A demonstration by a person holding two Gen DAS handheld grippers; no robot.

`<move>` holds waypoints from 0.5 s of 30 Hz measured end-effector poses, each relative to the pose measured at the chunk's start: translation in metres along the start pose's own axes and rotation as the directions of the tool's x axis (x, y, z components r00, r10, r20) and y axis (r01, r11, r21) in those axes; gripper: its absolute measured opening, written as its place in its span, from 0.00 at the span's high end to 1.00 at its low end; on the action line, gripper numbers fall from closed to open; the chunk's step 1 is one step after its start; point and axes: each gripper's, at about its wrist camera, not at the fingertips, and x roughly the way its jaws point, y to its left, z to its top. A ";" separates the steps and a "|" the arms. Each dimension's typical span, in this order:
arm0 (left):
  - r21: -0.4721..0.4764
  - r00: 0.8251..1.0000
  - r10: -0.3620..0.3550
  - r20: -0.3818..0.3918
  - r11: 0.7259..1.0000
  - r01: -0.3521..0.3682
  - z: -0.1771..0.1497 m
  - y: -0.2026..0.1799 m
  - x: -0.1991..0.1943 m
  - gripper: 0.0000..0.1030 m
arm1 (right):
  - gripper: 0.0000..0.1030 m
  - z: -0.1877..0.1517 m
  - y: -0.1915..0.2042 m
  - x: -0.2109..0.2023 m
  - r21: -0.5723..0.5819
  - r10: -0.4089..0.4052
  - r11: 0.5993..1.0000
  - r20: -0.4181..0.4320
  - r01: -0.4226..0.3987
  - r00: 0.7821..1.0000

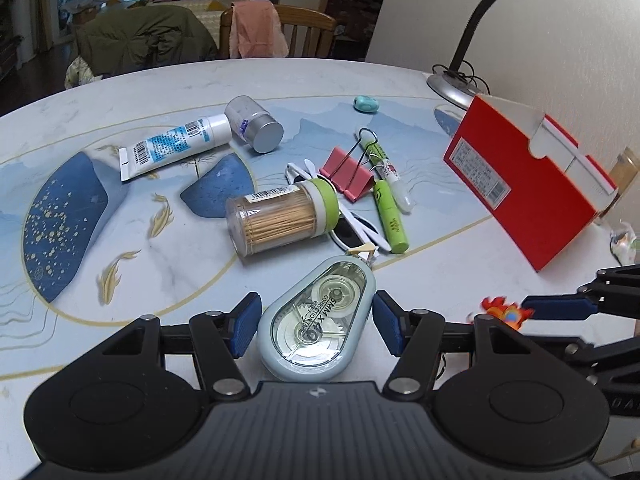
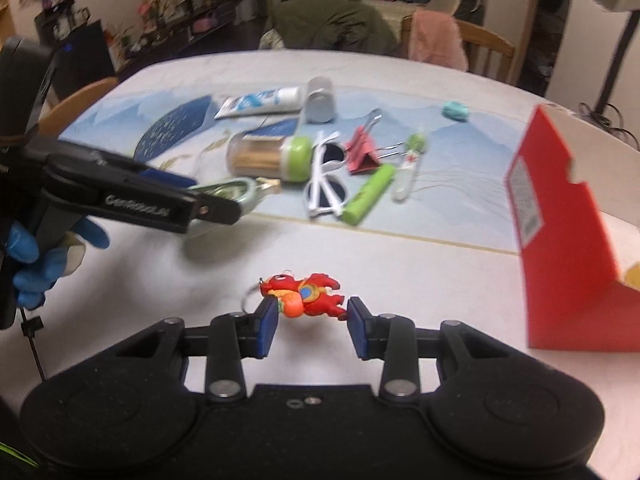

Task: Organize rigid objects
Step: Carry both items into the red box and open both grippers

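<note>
My left gripper (image 1: 316, 322) is around a pale blue correction tape dispenser (image 1: 318, 320); its blue pads stand at the dispenser's sides with slight gaps, and I cannot tell whether they grip it. In the right wrist view the left gripper (image 2: 224, 204) holds the dispenser (image 2: 228, 192) above the table. My right gripper (image 2: 312, 320) has its pads against a red dragon keychain (image 2: 306, 294), which also shows in the left wrist view (image 1: 506, 312). A red box (image 1: 528, 184) stands open-topped at the right; it also shows in the right wrist view (image 2: 560, 240).
On the patterned table (image 1: 160, 272) lie a toothpick jar (image 1: 280, 220), white tube (image 1: 172, 146), silver-capped jar (image 1: 254, 124), pink binder clip (image 1: 348, 172), green marker (image 1: 390, 216), glue pen (image 1: 390, 176), sunglasses (image 1: 352, 228) and a teal sharpener (image 1: 365, 104). A desk lamp (image 1: 456, 80) stands behind the box.
</note>
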 end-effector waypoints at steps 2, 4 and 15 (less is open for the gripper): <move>-0.012 1.000 0.002 -0.004 1.000 -0.002 0.002 -0.004 -0.004 0.41 | 0.65 0.001 -0.007 -0.008 0.015 -0.009 1.000 0.018 0.008 1.000; -0.014 1.000 -0.002 0.000 1.000 0.002 0.004 -0.011 -0.010 0.41 | 0.65 0.003 -0.017 -0.018 0.032 -0.015 0.999 0.039 0.014 0.999; -0.010 0.999 -0.027 0.017 1.000 0.027 0.035 -0.064 -0.032 0.41 | 0.65 0.027 -0.074 -0.074 0.114 -0.050 0.993 0.177 0.030 0.983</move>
